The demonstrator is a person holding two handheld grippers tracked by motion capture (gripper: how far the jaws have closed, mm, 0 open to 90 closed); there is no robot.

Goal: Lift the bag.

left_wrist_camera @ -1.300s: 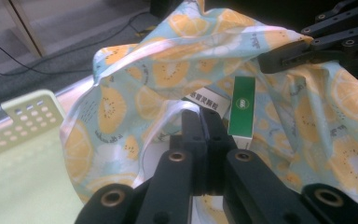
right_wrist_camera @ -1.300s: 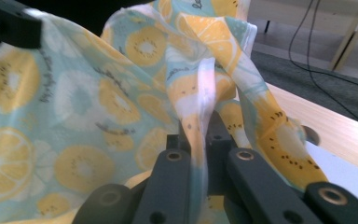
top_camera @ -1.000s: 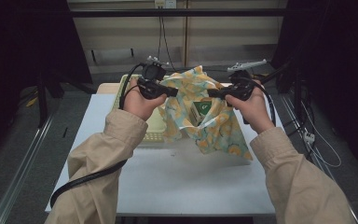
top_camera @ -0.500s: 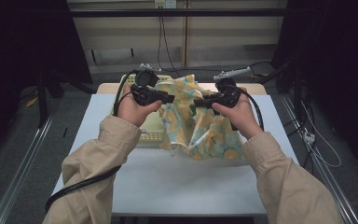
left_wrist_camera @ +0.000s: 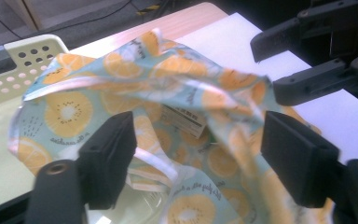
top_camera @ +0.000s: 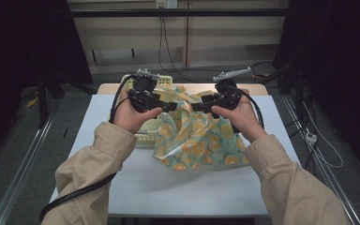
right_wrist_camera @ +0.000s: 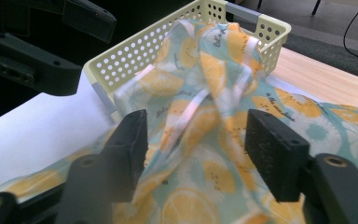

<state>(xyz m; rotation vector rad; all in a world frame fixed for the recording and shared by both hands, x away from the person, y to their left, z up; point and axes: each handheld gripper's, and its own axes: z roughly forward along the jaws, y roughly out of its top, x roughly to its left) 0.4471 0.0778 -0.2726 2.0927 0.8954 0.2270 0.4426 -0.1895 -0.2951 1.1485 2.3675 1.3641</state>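
Left gripper [top_camera: 171,107], jaws just opening, parted around orange-slice print cloth [top_camera: 194,138] without pressing it. Right gripper [top_camera: 198,106], likewise opening, loose about the same cloth. Cloth heaped at table [top_camera: 178,187] centre, one edge draped at 10 o'clock over pale perforated basket [right_wrist_camera: 135,60].

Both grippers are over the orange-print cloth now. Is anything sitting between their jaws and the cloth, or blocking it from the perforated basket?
Nothing visible does. The cloth lies directly between the open jaws of the left gripper and right gripper, which have just been opening. One end already drapes over the basket rim.
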